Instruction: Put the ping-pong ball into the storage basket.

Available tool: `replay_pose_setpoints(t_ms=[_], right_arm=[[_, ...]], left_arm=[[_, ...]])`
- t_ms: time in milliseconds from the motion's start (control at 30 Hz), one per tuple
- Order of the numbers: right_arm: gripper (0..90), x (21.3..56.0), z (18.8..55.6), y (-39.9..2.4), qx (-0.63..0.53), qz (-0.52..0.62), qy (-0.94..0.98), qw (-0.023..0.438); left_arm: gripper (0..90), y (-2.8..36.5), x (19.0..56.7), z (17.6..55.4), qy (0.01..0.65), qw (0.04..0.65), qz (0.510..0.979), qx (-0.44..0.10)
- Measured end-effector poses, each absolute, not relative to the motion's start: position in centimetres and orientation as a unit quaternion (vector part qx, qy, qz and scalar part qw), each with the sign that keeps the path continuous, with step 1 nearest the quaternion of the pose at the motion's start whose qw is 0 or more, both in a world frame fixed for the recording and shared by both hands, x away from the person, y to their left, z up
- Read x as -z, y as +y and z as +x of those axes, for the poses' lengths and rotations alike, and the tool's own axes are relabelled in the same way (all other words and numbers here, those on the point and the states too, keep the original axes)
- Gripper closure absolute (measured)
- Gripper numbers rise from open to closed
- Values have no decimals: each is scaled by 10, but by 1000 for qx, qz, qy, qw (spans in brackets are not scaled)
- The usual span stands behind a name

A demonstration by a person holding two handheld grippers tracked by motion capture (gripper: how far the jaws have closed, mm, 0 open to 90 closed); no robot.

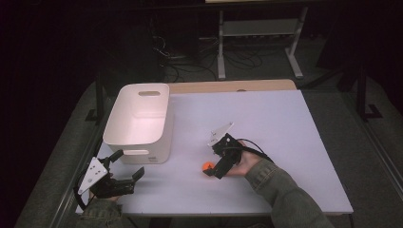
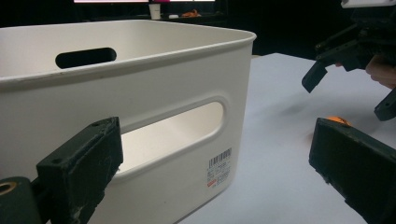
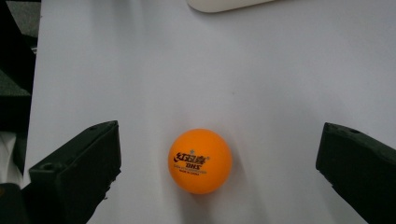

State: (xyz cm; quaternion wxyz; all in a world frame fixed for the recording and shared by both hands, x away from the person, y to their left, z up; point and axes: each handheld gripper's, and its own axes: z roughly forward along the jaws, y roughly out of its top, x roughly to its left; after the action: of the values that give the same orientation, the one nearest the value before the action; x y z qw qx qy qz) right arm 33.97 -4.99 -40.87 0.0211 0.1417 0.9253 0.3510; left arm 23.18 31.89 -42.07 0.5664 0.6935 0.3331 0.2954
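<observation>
An orange ping-pong ball (image 1: 207, 166) with printed lettering lies on the white table top (image 1: 266, 133). My right gripper (image 1: 213, 159) is held just to its right, open. In the right gripper view the ball (image 3: 200, 161) rests on the table between the two spread jaws of that gripper (image 3: 219, 156), touching neither. A white plastic bin (image 1: 138, 123) with handle slots stands at the left. My left gripper (image 1: 127, 164) is open near the bin's front corner. In its own view, this gripper (image 2: 215, 177) faces the bin's wall (image 2: 154, 98), and the ball (image 2: 338, 121) peeks over its right jaw.
The bin looks empty from above. Its corner (image 3: 224, 3) shows at the top of the right gripper view. The right gripper (image 2: 350, 91) shows far off in the left gripper view. A wooden strip (image 1: 228, 86) runs along the table's far edge, with a dark floor, cables and a frame beyond.
</observation>
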Motion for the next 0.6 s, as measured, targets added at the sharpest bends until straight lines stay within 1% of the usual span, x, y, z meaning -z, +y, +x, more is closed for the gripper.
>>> replay_pose_setpoints(t_ms=[433,600], right_arm=[[0,418,341,-44,-332,133,934,2],[48,421,340,-41,-326,124,937,-1]], left_arm=[[23,319,421,233,333,566,695,-294],[23,319,421,233,332,566,695,-294]])
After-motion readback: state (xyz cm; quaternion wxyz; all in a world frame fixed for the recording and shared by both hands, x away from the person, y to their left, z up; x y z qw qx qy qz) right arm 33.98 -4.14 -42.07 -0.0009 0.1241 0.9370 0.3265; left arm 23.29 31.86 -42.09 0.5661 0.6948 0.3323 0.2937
